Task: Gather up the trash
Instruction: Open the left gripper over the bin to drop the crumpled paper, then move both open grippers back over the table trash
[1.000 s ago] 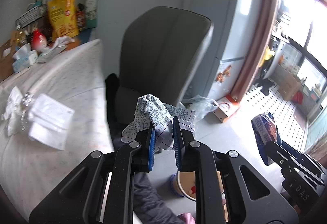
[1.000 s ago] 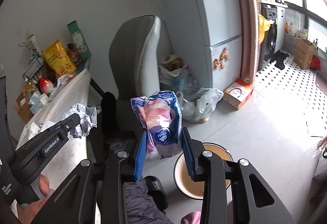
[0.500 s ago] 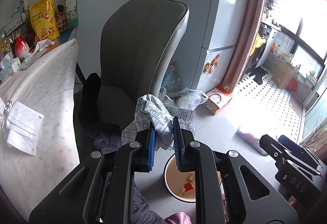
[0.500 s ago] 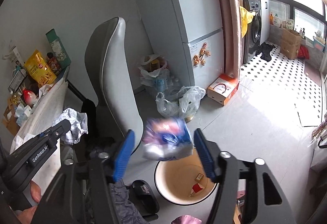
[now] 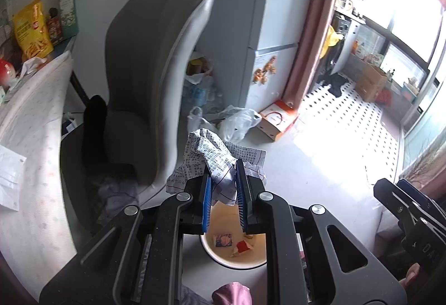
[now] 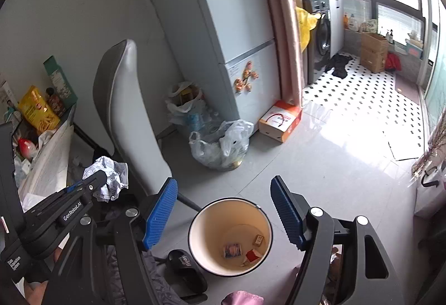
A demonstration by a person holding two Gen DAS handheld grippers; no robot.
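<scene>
My left gripper point(image 5: 223, 174) is shut on a crumpled printed paper point(image 5: 216, 154) and holds it above the round cream trash bin point(image 5: 251, 263). The same paper point(image 6: 107, 175) shows at the left of the right wrist view, in the left gripper's tip. My right gripper point(image 6: 223, 199) is open and empty, right above the bin point(image 6: 195, 224). A small packet point(image 6: 232, 250) and some scraps lie on the bin's bottom. The blue and pink bag is not in view.
A grey chair point(image 6: 131, 121) stands just left of the bin. A clear plastic bag point(image 6: 220, 146), a fridge point(image 6: 223, 26) and an orange box point(image 6: 280, 119) lie beyond. A black slipper point(image 6: 186, 268) sits beside the bin. The clothed table point(image 5: 28, 138) is at left.
My right gripper opened and let go of the blue and pink bag, which dropped out of view. Both grippers moved over the bin. The left one still holds the paper.
</scene>
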